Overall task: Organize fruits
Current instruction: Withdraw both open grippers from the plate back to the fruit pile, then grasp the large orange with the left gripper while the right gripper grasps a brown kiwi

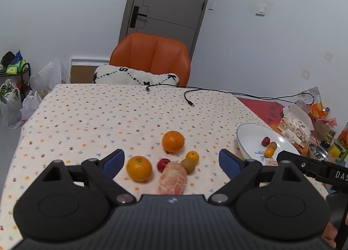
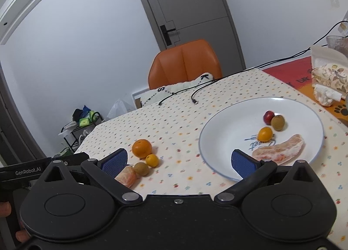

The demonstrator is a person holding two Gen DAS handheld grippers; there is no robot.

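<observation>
On the worktop with the flower-dotted cloth (image 1: pixel 87 119), two round oranges (image 1: pixel 173 141), a small mandarin (image 1: pixel 192 156), a brown kiwi (image 1: pixel 188 165), a red jujube (image 1: pixel 162 164) and a peeled pomelo segment (image 1: pixel 172 181) cluster left of the white ceramic plate (image 2: pixel 228 124), which holds four fruits.

The left gripper (image 1: pixel 171 162) is matte black plastic, with two angular link arms ending in blue ribbed pads (image 1: pixel 113 162). Silver round screws (image 1: pixel 124 198) sit at the arm joints, and smaller ones at the outer knuckles. Two large raised discs mark the body at 8 and 4 o'clock, either side of a ribbed dark grey centre plate with a tiny emblem.

The right gripper (image 2: pixel 182 162) is built the same: black shell, blue textured pads (image 2: pixel 243 164), silver pivot screws (image 2: pixel 130 196) and one small screw at centre. White lettering "GenRobot.AI" shows on a black bar at 9 o'clock in the right view; "DAS" shows at 3 o'clock in the left view.
</observation>
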